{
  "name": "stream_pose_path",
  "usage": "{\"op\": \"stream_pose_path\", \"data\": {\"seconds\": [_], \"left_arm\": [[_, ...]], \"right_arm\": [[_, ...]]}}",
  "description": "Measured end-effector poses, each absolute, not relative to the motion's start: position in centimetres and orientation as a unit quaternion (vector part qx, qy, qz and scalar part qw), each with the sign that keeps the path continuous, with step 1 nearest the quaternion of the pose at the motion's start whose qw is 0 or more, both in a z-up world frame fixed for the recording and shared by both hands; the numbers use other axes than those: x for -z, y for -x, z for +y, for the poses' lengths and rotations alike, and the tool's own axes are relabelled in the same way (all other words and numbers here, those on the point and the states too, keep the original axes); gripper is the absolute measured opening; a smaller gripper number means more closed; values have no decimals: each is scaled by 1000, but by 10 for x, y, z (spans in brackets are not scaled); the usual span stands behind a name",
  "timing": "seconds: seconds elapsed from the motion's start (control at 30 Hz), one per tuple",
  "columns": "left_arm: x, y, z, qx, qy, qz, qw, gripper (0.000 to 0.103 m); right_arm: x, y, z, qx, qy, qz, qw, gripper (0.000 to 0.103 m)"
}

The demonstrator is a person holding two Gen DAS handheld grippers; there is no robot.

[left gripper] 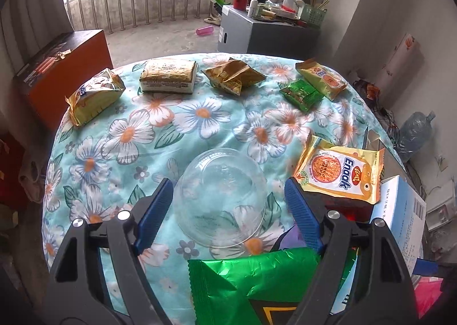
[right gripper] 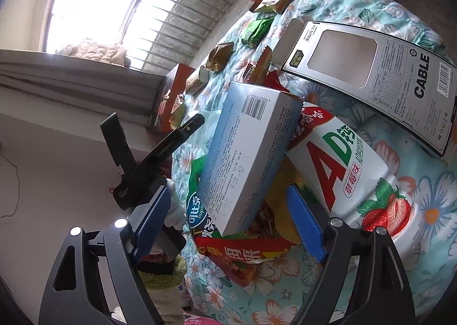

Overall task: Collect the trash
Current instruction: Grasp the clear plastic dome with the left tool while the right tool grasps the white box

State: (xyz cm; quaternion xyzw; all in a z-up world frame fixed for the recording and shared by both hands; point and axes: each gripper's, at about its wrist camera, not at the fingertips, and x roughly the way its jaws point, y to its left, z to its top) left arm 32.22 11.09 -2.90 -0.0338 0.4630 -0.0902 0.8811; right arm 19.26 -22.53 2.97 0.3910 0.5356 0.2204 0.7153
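our left hand-held gripper (left gripper: 228,205) stands wide open around a clear plastic bowl (left gripper: 221,196) overturned on the flowered tabletop (left gripper: 171,125), pads apart from it; our right hand-held gripper (right gripper: 228,222), open, frames a pale blue box (right gripper: 245,165) atop wrappers.

The floral cloth (left gripper: 160,130) over the table looks soft and matt, lightly creased. The upturned clear plastic bowl (left gripper: 221,196) is smooth and see-through. The green foil packet (left gripper: 251,282) is shiny and crinkled, and the yellow Enaak wrapper (left gripper: 340,173) is glossy plastic film. The pale blue carton (right gripper: 245,159) and the CABLE box (right gripper: 400,73) are smooth printed card. The blue gripper pads (left gripper: 154,210) are ribbed, on matt black plastic arms.
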Motion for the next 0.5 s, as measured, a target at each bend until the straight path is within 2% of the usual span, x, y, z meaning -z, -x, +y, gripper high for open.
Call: {"op": "stream_pose_path", "data": {"seconds": [0.03,0.23,0.5], "left_arm": [[30,-323,111,91,35,463,881,72],[33,-323,117,90,57,462,880,61],[31,-317,126,107,82,450,883,60]], "right_arm": [[-30,-193,-224,-213,-390,538,717,76],[-31,-193,-216,-182,-367,542,733,74],[-25,-198,-202,-158,-352,556,736,70]]}}
